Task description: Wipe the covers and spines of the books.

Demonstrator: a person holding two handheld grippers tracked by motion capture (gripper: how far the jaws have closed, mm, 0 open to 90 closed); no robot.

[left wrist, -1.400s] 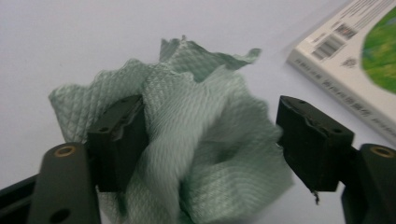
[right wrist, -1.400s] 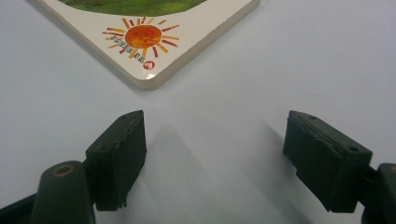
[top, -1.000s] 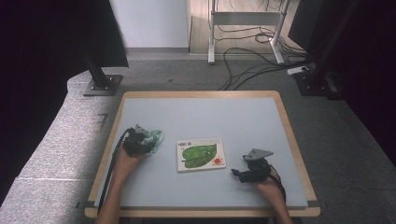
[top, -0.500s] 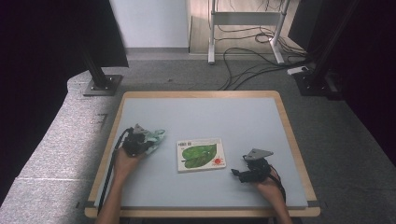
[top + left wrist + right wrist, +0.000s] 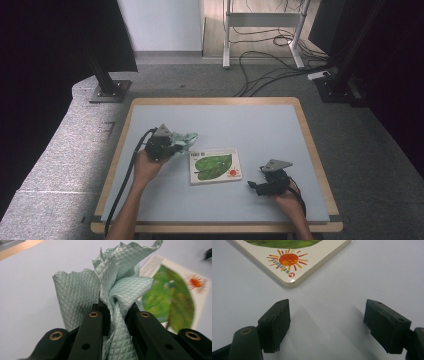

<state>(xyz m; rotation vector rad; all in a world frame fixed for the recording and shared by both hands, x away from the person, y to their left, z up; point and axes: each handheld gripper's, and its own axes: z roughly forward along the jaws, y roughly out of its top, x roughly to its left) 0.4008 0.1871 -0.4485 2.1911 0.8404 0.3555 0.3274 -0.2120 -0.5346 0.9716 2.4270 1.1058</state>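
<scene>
A crumpled pale green cloth (image 5: 187, 137) hangs pinched in my left gripper (image 5: 175, 143), a little above the table at the left. In the left gripper view the jaws are shut on the cloth (image 5: 120, 290), which bunches up between them around my left gripper (image 5: 117, 312). A board book (image 5: 215, 165) with a green leaf and an orange sun lies flat mid-table, just right of the cloth. My right gripper (image 5: 255, 186) rests low at the front right, pointing at the book. In the right gripper view my right gripper (image 5: 327, 327) stands open and empty, just short of the book's corner (image 5: 294, 262).
The table is a blue-grey mat with a wooden rim (image 5: 220, 101). Beyond it, on the grey floor, are a black stand base (image 5: 107, 92), a white frame's legs (image 5: 227, 60) and loose cables (image 5: 270, 75).
The left gripper has risen a little and shifted toward the book, with the cloth lifted off the table in it. The right gripper has stayed put.
</scene>
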